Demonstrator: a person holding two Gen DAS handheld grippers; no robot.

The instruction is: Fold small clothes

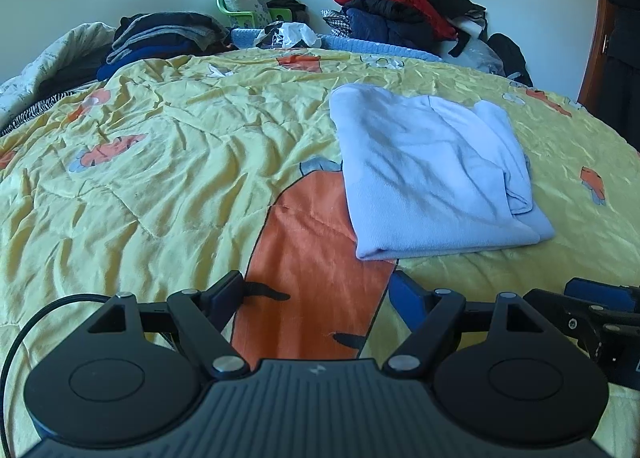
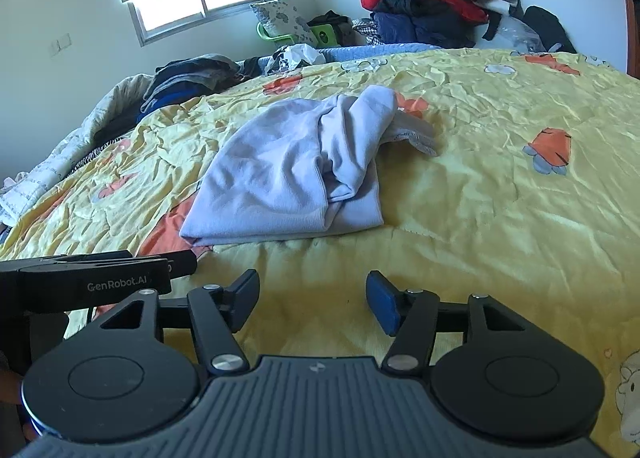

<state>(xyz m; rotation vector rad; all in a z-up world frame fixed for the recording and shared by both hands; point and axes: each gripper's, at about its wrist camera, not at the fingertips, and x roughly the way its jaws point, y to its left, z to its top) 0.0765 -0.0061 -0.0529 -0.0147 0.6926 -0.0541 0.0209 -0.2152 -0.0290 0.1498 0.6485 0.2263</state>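
A pale lilac garment (image 1: 432,173) lies folded on the yellow bedspread (image 1: 160,161), a sleeve bunched along its right side. In the right wrist view the same garment (image 2: 288,173) lies ahead and to the left, its grey inner lining showing at the far end. My left gripper (image 1: 320,298) hovers over the orange print just short of the garment's near hem, jaws wide apart and empty. My right gripper (image 2: 312,302) stands open over bare bedspread (image 2: 500,197), nothing between its fingers. Each gripper shows at the edge of the other's view.
A heap of red, black and navy clothes (image 1: 404,5) is piled at the back right by the wall. Folded dark clothes (image 1: 160,37) are stacked at the back left next to a crumpled quilt (image 1: 48,57). A green chair with a cushion (image 1: 242,1) stands under the window.
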